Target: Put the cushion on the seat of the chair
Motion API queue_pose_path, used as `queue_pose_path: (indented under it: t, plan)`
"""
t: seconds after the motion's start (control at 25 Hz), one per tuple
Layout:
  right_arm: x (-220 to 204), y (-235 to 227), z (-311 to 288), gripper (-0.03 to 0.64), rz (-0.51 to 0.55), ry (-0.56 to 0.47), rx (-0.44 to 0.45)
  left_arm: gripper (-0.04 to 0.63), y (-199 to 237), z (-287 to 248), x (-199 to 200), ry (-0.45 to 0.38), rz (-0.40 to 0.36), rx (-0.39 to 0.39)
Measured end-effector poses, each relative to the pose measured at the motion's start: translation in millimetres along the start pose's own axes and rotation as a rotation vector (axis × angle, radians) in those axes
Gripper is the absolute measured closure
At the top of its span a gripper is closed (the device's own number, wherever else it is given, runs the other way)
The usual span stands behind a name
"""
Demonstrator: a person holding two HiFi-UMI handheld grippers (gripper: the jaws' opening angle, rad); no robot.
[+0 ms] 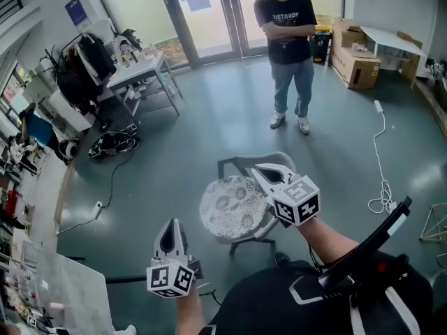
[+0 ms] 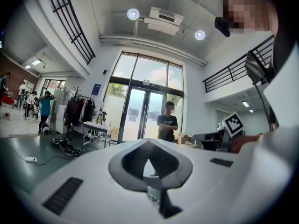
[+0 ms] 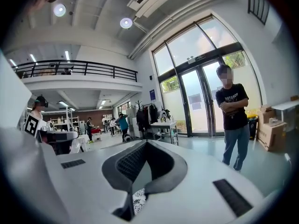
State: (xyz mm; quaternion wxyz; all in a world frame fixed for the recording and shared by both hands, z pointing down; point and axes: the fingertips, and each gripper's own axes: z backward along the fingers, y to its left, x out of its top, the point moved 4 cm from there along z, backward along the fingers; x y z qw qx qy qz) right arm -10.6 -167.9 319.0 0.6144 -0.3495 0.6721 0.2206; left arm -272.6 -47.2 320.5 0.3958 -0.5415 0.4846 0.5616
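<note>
Cushion on chair seat; L claw, R claw closed, empty.

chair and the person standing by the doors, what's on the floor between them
Nothing; in the head view the floor between the chair and the standing person is bare.

- Left tool: white tapered shell with a dark centre; cube at its rear bearing black-and-white square markers.
- Right tool: same white shell and dark centre; marker cube of the same kind.
- Tool faces, seen from the gripper views: grey lining round a spade-shaped opening, with dark ribbed slots set in the white casing.
- Clothing: black top with a white-outlined patch.
- Black bar with a white stripe, crossing the right shoulder area.
</note>
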Motion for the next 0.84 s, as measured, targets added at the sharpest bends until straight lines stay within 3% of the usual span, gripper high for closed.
queue_pose_path:
  t: [0.84]
  plan:
    - [-0.2,24.7,-1.2,0.607,0.017,-0.017,-0.013,0.588,11.6,15.4,5.9,-0.037,-0.017,-0.001]
